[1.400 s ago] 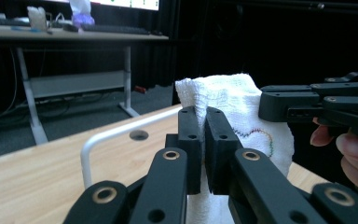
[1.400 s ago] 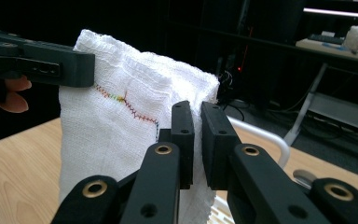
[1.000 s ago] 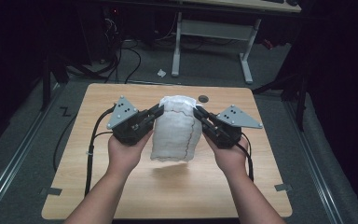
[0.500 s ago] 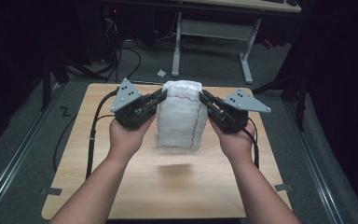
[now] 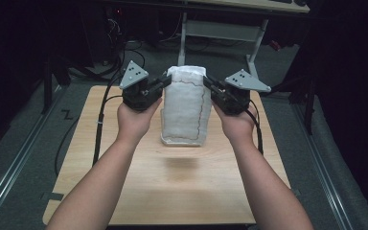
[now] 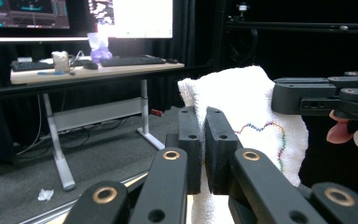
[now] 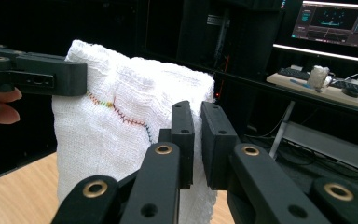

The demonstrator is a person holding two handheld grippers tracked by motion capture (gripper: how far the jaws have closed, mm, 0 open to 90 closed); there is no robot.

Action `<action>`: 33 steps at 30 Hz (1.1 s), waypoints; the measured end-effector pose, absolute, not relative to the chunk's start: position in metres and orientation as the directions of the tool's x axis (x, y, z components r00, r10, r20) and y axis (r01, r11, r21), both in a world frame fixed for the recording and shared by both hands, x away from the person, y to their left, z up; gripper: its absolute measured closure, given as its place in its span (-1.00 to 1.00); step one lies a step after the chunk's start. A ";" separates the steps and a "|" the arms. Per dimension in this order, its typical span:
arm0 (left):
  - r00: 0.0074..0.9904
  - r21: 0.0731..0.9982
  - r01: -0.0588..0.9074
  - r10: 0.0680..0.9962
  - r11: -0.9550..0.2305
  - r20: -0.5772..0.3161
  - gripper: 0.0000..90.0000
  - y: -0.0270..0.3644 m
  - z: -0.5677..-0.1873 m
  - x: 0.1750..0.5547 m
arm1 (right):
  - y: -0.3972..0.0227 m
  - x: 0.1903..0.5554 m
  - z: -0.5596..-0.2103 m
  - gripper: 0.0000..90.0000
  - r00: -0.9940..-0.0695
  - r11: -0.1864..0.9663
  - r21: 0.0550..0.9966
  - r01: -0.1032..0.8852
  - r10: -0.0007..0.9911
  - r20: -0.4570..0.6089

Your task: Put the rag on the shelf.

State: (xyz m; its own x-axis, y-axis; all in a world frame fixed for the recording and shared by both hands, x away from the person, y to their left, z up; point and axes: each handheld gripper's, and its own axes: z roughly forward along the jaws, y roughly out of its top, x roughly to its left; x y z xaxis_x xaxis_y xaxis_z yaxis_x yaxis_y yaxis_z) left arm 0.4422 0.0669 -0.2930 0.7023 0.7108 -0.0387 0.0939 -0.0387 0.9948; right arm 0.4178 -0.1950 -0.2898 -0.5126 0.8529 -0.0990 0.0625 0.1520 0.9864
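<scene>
We find the white woven cloth with coloured stitching hanging clear above the light wooden table, left tool and right tool each clamped on a top corner. We advise level, even tension.

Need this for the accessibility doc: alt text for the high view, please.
Two hands hold a white cloth up above a wooden table, the left gripper and the right gripper each shut on a top corner. The cloth hangs folded, with a thin stitched line down its right side; a desk frame stands on the dark floor behind.
</scene>
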 end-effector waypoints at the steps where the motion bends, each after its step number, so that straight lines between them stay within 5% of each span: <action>1: 0.698 0.995 0.095 0.715 -0.040 -0.038 0.93 0.066 -0.294 0.446 | -0.194 0.422 -0.291 0.88 -0.512 0.150 0.987 0.065 0.854 -0.096; 17: 0.664 0.991 0.112 0.747 -0.075 -0.018 0.92 0.047 -0.293 0.502 | -0.204 0.477 -0.293 0.88 -0.470 0.122 0.987 0.107 0.881 -0.058; 33: 0.593 0.958 0.237 0.805 -0.159 -0.013 0.92 0.049 -0.333 0.545 | -0.187 0.527 -0.327 0.88 -0.472 0.192 0.957 0.217 0.879 -0.069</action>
State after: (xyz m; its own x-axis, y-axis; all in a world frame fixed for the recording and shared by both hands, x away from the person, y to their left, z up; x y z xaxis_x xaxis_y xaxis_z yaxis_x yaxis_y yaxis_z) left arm 0.5454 0.0485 -0.3326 0.5928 0.8052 -0.0131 0.2372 -0.1591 0.9583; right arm 0.5272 -0.1873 -0.3272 -0.4721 0.8788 -0.0689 0.2171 0.1917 0.9572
